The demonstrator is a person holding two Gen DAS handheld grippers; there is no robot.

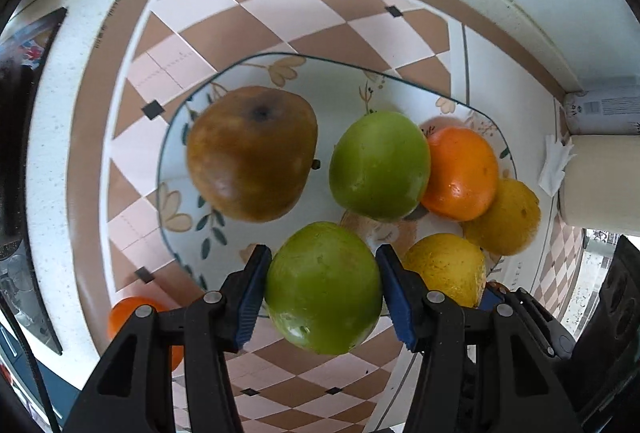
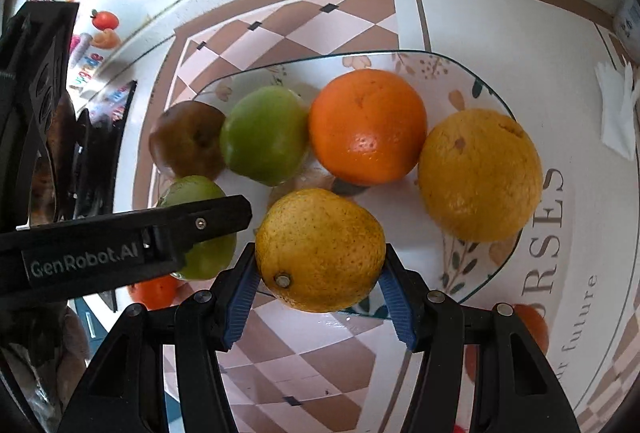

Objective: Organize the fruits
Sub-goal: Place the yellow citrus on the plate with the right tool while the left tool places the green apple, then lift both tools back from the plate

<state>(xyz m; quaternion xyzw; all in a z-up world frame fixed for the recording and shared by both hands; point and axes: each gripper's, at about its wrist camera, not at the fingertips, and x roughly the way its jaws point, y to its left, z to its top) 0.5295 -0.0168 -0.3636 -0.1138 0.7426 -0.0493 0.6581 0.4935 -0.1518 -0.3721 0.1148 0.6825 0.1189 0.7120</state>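
Note:
A floral plate (image 1: 224, 233) (image 2: 476, 273) holds a brown pear (image 1: 252, 157) (image 2: 186, 139), a green apple (image 1: 380, 165) (image 2: 264, 133), an orange (image 1: 462, 173) (image 2: 368, 125) and a yellow orange (image 1: 504, 217) (image 2: 480, 175). My left gripper (image 1: 322, 291) is shut on a second green apple (image 1: 324, 289) (image 2: 200, 257) at the plate's near edge. My right gripper (image 2: 320, 279) is shut on a yellow lemon (image 2: 320, 249) (image 1: 448, 269) just right of it. The left gripper's body (image 2: 120, 245) shows in the right wrist view.
The plate sits on a checkered mat (image 1: 280, 17) on a white counter (image 1: 52, 137). One orange (image 1: 132, 313) (image 2: 154, 291) lies off the plate at the near left, another (image 2: 534, 325) at the near right. A cream roll (image 1: 600, 185) stands at the right.

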